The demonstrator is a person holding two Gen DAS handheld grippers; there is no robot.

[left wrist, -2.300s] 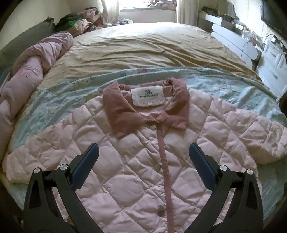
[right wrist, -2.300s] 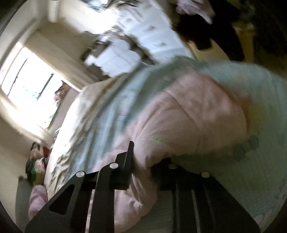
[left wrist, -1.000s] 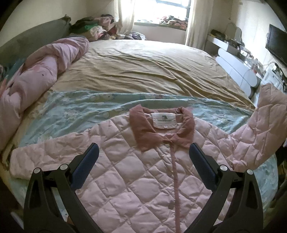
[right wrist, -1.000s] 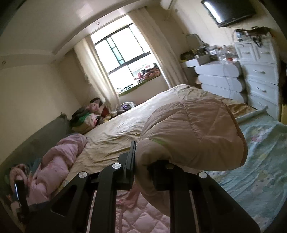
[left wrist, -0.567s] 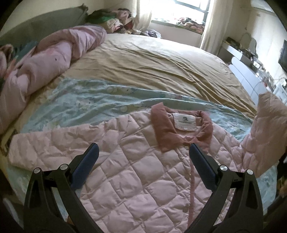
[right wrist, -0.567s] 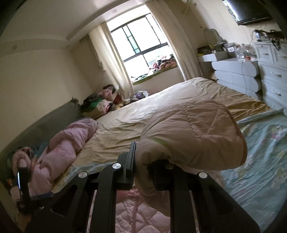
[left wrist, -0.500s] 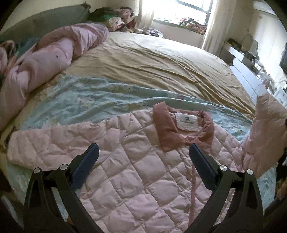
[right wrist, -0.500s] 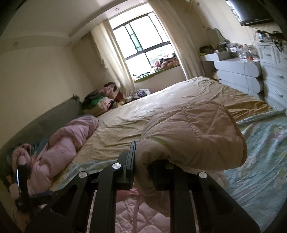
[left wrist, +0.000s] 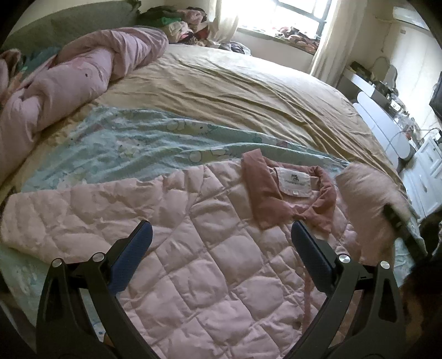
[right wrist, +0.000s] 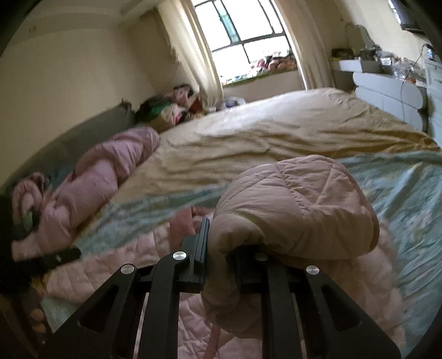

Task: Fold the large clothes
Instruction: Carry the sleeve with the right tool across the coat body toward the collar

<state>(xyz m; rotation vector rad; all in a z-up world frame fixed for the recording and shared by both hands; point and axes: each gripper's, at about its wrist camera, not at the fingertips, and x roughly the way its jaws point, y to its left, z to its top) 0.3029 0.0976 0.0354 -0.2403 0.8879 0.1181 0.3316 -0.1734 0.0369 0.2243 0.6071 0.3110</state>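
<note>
A wide bed [left wrist: 248, 91] fills the room, its far part covered by a tan sheet [left wrist: 226, 82] and its near part by a pale blue cartoon-print sheet [left wrist: 132, 143]. A rolled pink duvet [left wrist: 69, 80] lies along the left side against a grey headboard [left wrist: 69, 24], with a heap of clothes [left wrist: 176, 19] in the far left corner under a bright window [left wrist: 301, 11] with cream curtains. White drawers [left wrist: 386, 129] stand along the right wall. The pink quilted jacket [left wrist: 193, 248] lies face up on the near part of the bed, over the blue sheet, buttoned down the front, its left sleeve [left wrist: 63, 210] stretched flat to the left. Its dusty-rose collar [left wrist: 276, 198] lies open to the far side, showing a white label [left wrist: 294, 182] inside. The right sleeve [right wrist: 298, 204] is lifted off the bed and bunched over the right gripper [right wrist: 218, 254], whose jaws are narrowed and pinch the sleeve's padded fabric between them; in the left wrist view this raised sleeve is a blurred pink shape just right of the collar. The left gripper [left wrist: 221, 240] hangs above the jacket's chest with its jaws spread wide, blue pads [left wrist: 132, 256] facing inward and nothing between them.
</note>
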